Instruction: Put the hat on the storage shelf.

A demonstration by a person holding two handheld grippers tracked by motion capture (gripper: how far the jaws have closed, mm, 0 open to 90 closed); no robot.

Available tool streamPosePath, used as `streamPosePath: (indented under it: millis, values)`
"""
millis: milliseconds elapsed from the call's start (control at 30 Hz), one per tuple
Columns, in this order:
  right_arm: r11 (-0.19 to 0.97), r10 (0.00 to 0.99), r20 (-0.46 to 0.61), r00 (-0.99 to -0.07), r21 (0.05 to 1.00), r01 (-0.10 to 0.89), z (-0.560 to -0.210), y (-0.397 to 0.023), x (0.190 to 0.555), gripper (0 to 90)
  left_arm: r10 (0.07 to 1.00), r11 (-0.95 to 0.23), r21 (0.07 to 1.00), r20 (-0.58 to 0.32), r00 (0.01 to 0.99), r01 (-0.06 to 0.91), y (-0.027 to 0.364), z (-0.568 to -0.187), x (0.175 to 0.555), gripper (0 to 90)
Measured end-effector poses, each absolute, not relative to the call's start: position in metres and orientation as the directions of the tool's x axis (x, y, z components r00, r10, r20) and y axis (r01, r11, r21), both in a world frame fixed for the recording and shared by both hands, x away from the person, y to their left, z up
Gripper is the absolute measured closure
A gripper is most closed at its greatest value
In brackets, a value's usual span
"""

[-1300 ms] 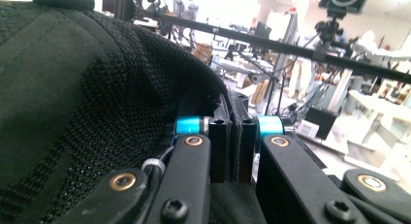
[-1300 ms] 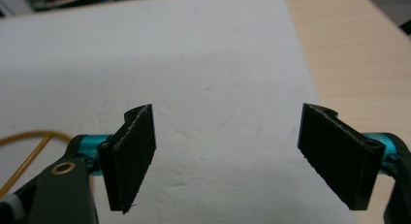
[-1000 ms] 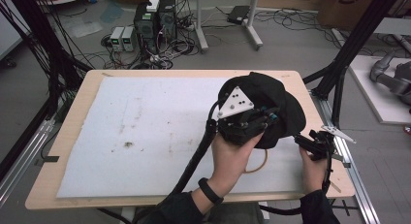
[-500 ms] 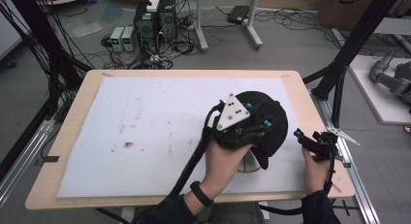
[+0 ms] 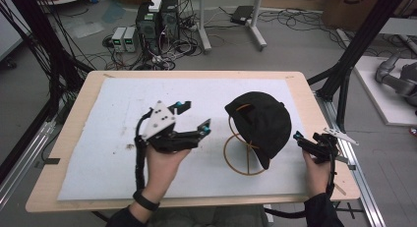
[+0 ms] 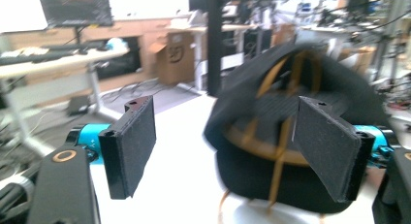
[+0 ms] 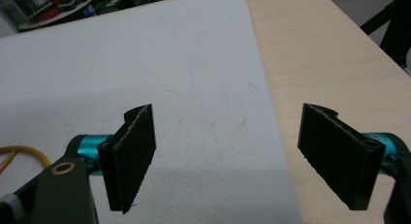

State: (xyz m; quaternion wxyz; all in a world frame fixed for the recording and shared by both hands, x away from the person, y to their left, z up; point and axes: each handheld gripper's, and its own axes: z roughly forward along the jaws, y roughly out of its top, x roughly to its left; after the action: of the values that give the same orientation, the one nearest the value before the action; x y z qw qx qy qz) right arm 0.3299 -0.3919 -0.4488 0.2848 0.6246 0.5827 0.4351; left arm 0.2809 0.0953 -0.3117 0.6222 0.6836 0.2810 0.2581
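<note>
Pulled back leftward off the black cap (image 5: 263,120) on its wire stand (image 5: 245,158), the left gripper (image 5: 195,118) has just been opening, jaws wide and empty.

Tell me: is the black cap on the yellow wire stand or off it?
On it: the black cap sits over the yellow wire stand, whose ring base rests on the white mat.

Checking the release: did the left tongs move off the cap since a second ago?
Yes. The left tongs, jaws just opened and empty, shifted left off the black cap over the white mat.
</note>
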Motion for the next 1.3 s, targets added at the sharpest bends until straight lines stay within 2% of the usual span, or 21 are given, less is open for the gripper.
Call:
streamPosePath:
  millis: [233, 400, 500, 600, 733, 933, 1300]
  values:
    - [-0.087, 0.979, 0.168, -0.117, 0.858, 0.506, -0.451, -0.380, 0.332, 21.1, 0.765, -0.171, 0.976, 0.044, 0.643, 0.136, 0.149, -0.360, 0.300, 22.1]
    - [-0.040, 0.981, 0.131, -0.142, 0.856, 0.515, -0.451, -0.375, 0.333, 21.0, 0.789, -0.160, 0.968, 0.007, 0.615, 0.194, 0.182, -0.396, 0.311, 22.3]
    - [-0.050, 0.980, 0.142, -0.143, 0.858, 0.511, -0.451, -0.376, 0.334, 21.1, 0.802, -0.129, 0.965, -0.033, 0.597, 0.227, 0.196, -0.406, 0.316, 22.0]
    - [-0.061, 0.977, 0.157, -0.146, 0.855, 0.515, -0.451, -0.375, 0.334, 21.0, 0.820, -0.120, 0.965, -0.036, 0.571, 0.234, 0.207, -0.413, 0.320, 21.7]
    - [-0.045, 0.978, 0.144, -0.152, 0.854, 0.519, -0.451, -0.372, 0.336, 21.0, 0.822, -0.068, 0.960, -0.100, 0.561, 0.271, 0.215, -0.423, 0.323, 21.6]
    - [-0.038, 0.978, 0.141, -0.157, 0.849, 0.527, -0.452, -0.372, 0.336, 21.0, 0.829, -0.053, 0.957, -0.117, 0.548, 0.284, 0.217, -0.430, 0.324, 21.4]
    - [-0.030, 0.978, 0.140, -0.155, 0.827, 0.561, -0.453, -0.371, 0.341, 21.0, 0.840, -0.084, 0.960, -0.077, 0.537, 0.269, 0.216, -0.431, 0.320, 21.4]
